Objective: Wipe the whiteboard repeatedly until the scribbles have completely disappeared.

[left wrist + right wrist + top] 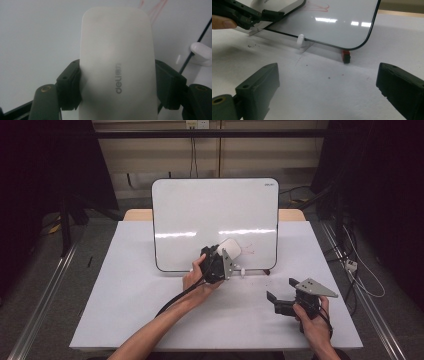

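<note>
**Eraser on the board, red marks next**

Over the worktop (125, 285), from the high view, I have the left tool (223, 254) clenched on the white eraser (230, 247), pressed against the lower part of the whiteboard (200, 210). Faint red marks (249, 251) sit just beyond the tool's tip, so I judge the wiping step is in hand. My forearm reaches forward, wrist bent up toward the board. The right tool (278, 296) rests apart on the worktop.

Along the left tool's jaws, the eraser (117, 65) fills the gap, both pads tight on its sides; the marks (155, 10) lie ahead. Next I must slide there, keeping pressure.

From the right tool view, my jaws stand released, nothing between them.
</note>
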A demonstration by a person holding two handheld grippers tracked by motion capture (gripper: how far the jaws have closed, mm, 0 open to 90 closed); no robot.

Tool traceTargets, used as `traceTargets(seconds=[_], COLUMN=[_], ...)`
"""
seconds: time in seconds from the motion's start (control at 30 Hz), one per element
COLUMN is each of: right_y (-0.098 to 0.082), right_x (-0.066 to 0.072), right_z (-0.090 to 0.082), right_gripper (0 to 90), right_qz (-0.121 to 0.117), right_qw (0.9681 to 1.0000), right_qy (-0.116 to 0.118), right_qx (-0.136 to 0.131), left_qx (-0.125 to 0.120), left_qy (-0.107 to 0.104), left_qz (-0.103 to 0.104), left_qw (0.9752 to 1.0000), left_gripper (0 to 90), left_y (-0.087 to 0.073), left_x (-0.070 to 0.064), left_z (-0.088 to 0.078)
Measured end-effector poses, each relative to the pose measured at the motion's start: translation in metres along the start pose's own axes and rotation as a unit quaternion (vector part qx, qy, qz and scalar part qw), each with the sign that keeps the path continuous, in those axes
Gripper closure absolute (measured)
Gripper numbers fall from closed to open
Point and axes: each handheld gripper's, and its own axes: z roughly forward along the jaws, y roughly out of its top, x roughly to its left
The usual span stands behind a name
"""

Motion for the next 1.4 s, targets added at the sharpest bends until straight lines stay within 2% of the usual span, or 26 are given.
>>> traceTargets(seconds=[0.13,0.2,0.23,0.3,0.47,0.53,0.63,0.73,0.8,0.87,0.93,1.1,1.27,1.3,1.33,1.4], right_y=[0.000,0.000,0.000,0.000,0.000,0.000,0.000,0.001,0.001,0.001,0.001,0.001,0.000,0.000,0.000,0.000], right_x=[0.000,0.000,0.000,-0.001,-0.001,-0.002,-0.001,0.001,0.002,0.002,0.001,0.000,0.000,0.000,0.000,0.000], right_z=[0.000,-0.001,-0.001,-0.001,-0.001,-0.001,-0.001,0.001,0.001,0.001,0.001,0.001,0.001,0.000,0.000,0.000], right_gripper=[4.8,4.8,4.8,4.8,4.8,4.7,4.7,4.7,4.7,4.7,4.7,4.7,4.8,4.8,4.8,4.8], right_qz=[-0.001,-0.003,-0.002,0.000,0.001,0.003,0.001,0.001,-0.002,-0.002,-0.002,0.001,0.001,0.002,0.002,0.001], right_qw=[1.0000,1.0000,1.0000,1.0000,1.0000,1.0000,1.0000,1.0000,1.0000,1.0000,1.0000,1.0000,1.0000,1.0000,1.0000,1.0000], right_qy=[0.001,0.001,0.001,0.000,0.001,0.000,0.001,0.002,0.002,0.002,0.002,0.002,0.004,0.004,0.004,0.003], right_qx=[0.000,-0.001,-0.001,0.000,-0.002,-0.002,-0.001,-0.001,0.001,0.001,0.000,-0.001,-0.002,-0.001,0.000,-0.001], left_qx=[-0.006,-0.006,-0.007,-0.006,-0.002,-0.001,0.005,0.003,0.005,0.003,0.000,-0.004,-0.008,-0.007,-0.005,-0.006], left_qy=[-0.016,-0.014,-0.011,-0.001,0.038,0.044,0.054,0.059,0.054,0.046,0.037,0.025,0.005,0.010,0.012,-0.001], left_qz=[-0.001,0.008,0.004,-0.007,-0.049,-0.062,-0.068,-0.092,-0.076,-0.073,-0.055,-0.030,-0.008,0.002,0.001,-0.007], left_qw=[0.9999,0.9999,0.9999,1.0000,0.9981,0.9971,0.9962,0.9939,0.9956,0.9963,0.9978,0.9992,0.9999,0.9999,0.9999,1.0000], left_gripper=[31.0,31.0,31.0,31.0,31.0,31.0,31.1,31.0,31.0,31.0,30.9,30.9,30.9,30.8,30.8,30.8], left_y=[-0.001,-0.001,-0.001,-0.001,-0.010,-0.017,-0.023,-0.026,-0.022,-0.018,-0.013,0.001,0.006,0.007,0.007,0.008], left_x=[0.005,0.007,0.010,0.021,0.064,0.072,0.065,0.055,0.047,0.040,0.033,0.016,-0.006,-0.010,-0.010,-0.005], left_z=[0.000,0.000,0.000,-0.001,-0.008,-0.012,-0.016,-0.016,-0.014,-0.012,-0.008,0.001,0.005,0.006,0.006,0.007])
